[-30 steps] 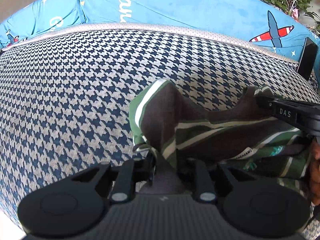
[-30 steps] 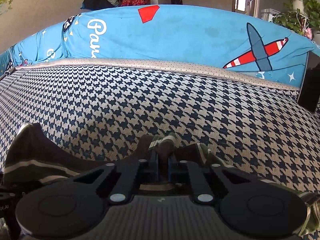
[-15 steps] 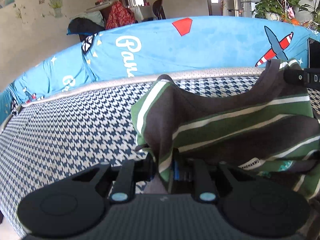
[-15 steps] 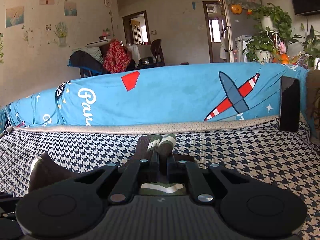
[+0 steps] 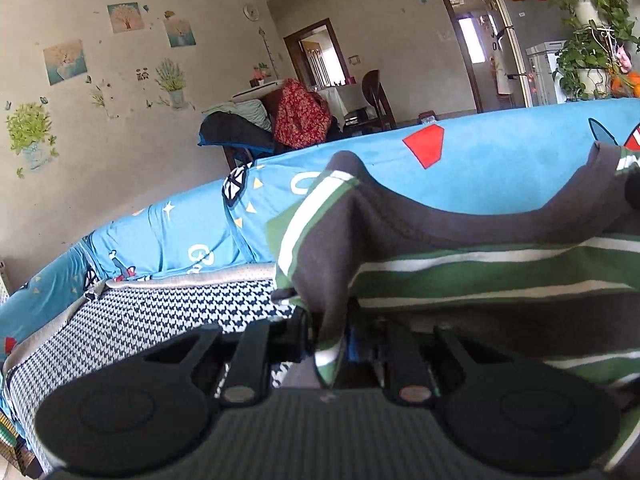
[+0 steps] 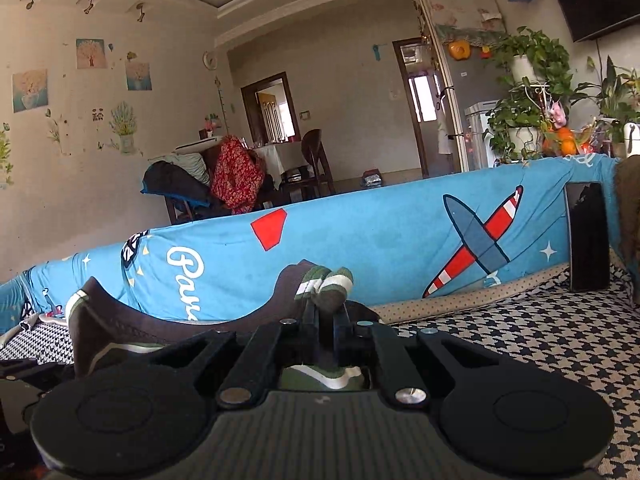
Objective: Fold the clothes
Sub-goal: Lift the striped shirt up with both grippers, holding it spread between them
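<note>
Beige walls dotted with flower pictures [image 6: 30,90] fill the far background, a dark doorway [image 6: 272,108] straight ahead of both tongs, and leafy potted plants [image 6: 524,80] up to the right. Closer, a long bright-blue cushion cover printed with a red-and-grey aeroplane [image 6: 400,240] runs across, just beyond the tips in both views. Below it spreads the navy-and-white houndstooth seat surface [image 6: 500,344], lying under and to either side of the tongs. Now the garment: a brown shirt striped in green and white [image 5: 480,272] is up off the seat, stretched between the two tools, its dark neckline edge sagging in a curve between them. A black upright rectangular device [image 6: 588,236] leans against the blue cover, well to the right of the right-hand tips. The left gripper [image 5: 332,332] is clamped on one corner of the shirt, fabric bunched up between its fingers and rising above them. The right gripper [image 6: 324,312] is pinched tight on the other corner, a little striped wad poking out past its tips, with the rest of the cloth trailing off to its left.
</note>
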A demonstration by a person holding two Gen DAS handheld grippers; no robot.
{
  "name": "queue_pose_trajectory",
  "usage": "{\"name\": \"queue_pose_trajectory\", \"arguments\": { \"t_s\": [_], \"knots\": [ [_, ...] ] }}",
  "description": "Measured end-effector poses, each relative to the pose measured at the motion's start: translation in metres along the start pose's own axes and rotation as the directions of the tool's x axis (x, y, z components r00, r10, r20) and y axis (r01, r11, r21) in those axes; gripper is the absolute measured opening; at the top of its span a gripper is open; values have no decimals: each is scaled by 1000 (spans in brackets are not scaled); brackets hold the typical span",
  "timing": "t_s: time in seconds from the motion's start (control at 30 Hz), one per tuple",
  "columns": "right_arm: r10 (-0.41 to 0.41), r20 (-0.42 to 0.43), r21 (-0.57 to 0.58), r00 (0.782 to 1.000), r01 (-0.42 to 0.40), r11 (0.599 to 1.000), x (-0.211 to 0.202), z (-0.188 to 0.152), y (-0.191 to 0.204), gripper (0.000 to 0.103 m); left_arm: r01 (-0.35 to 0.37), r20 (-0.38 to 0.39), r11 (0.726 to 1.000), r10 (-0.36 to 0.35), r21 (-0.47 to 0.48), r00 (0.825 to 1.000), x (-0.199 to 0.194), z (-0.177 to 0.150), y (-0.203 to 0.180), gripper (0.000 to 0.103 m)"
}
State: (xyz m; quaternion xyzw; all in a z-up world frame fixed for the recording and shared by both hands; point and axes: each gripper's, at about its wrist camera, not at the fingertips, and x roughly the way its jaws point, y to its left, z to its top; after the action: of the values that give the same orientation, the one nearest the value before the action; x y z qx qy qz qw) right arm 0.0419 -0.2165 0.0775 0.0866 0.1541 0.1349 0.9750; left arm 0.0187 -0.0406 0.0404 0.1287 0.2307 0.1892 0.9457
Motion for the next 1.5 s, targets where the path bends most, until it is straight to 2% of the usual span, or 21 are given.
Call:
{"name": "queue_pose_trajectory", "arguments": {
  "t_s": [0.17, 0.4, 0.87, 1.27, 1.37, 1.4, 1.43, 1.47, 1.5],
  "knots": [
    [0, 45, 12, 999, -1, 1000, -2, 5, 1, 7, -38, 92, 999, 37, 5, 995, -7, 8, 1, 16],
    [-12, 57, 34, 998, 10, 999, 1, 7, -5, 7, -49, 156, 998, 43, 30, 987, -12, 7, -3, 16],
    [-15, 80, 6, 997, 15, 1000, 6, 12, -15, 7, -45, 193, 999, 43, 9, 980, -5, 5, -11, 16],
    [-30, 94, 35, 995, 26, 999, 14, 13, -20, 7, -58, 202, 998, 61, -20, 978, 5, 4, -15, 16],
    [-36, 97, 46, 995, 31, 998, 17, 13, -20, 7, -47, 183, 999, 43, 19, 982, 12, 0, -19, 16],
    [-38, 97, 50, 995, 33, 998, 18, 12, -20, 7, -38, 169, 998, 31, 42, 985, 17, -3, -21, 18],
    [-44, 96, 53, 994, 39, 998, 19, 12, -20, 7, -29, 154, 997, 19, 65, 988, 21, -5, -23, 27],
    [-57, 88, 57, 995, 52, 997, 23, 10, -20, 8, -19, 139, 996, 7, 88, 990, 26, -7, -25, 41],
    [-73, 68, 62, 995, 69, 996, 28, 7, -22, 8, -26, 114, 995, 15, 95, 993, 31, -10, -27, 74]
  ]
}}
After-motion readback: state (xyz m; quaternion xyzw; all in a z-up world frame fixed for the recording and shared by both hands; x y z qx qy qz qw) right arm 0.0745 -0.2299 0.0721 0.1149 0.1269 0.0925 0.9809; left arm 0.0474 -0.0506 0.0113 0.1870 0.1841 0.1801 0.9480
